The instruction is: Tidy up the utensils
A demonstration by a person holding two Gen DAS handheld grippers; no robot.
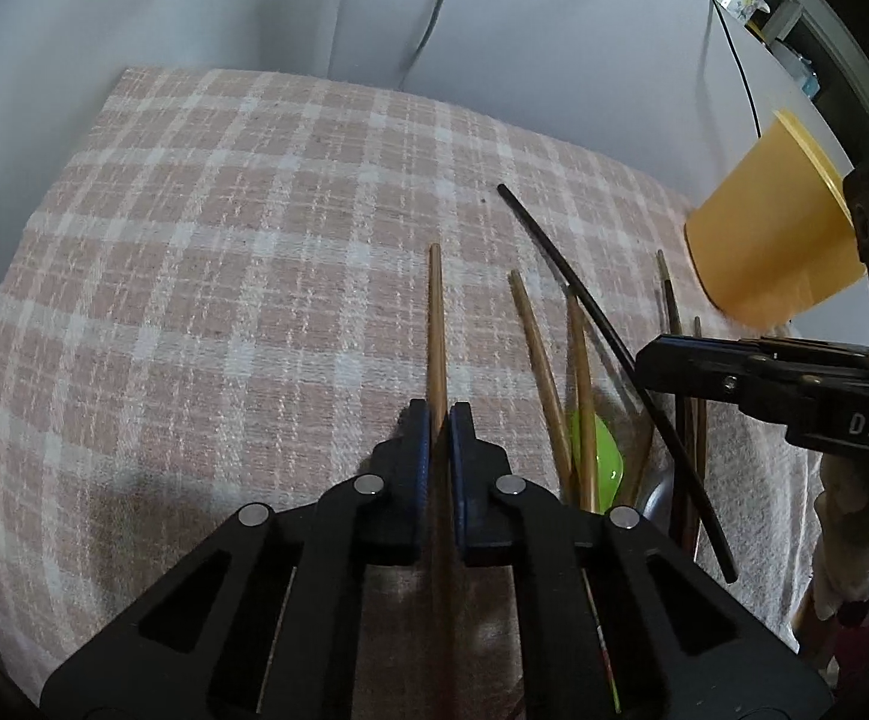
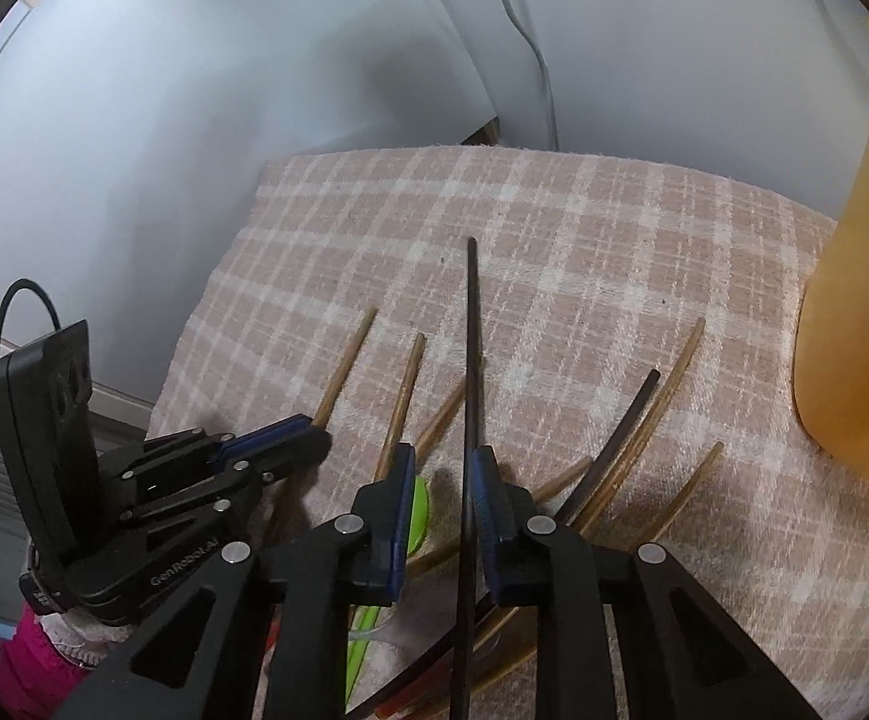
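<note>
Chopsticks lay fanned on the checked cloth [image 1: 194, 276]. The left gripper [image 1: 439, 426] pinched a wooden chopstick [image 1: 436, 312] pointing to 12 o'clock; the right gripper [image 2: 443, 468], fingers parted, bracketed a black chopstick [image 2: 472, 330], orange cup [image 1: 770, 228] at 2 o'clock.

yellow cup [image 2: 854, 324] cut by frame edge, green spoon [image 1: 599, 459] mostly hidden

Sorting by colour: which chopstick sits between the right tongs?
The long black chopstick, lying against the right tongs' right-hand pad. The left tongs grip a light wooden chopstick; the others lie on the checked cloth.
</note>
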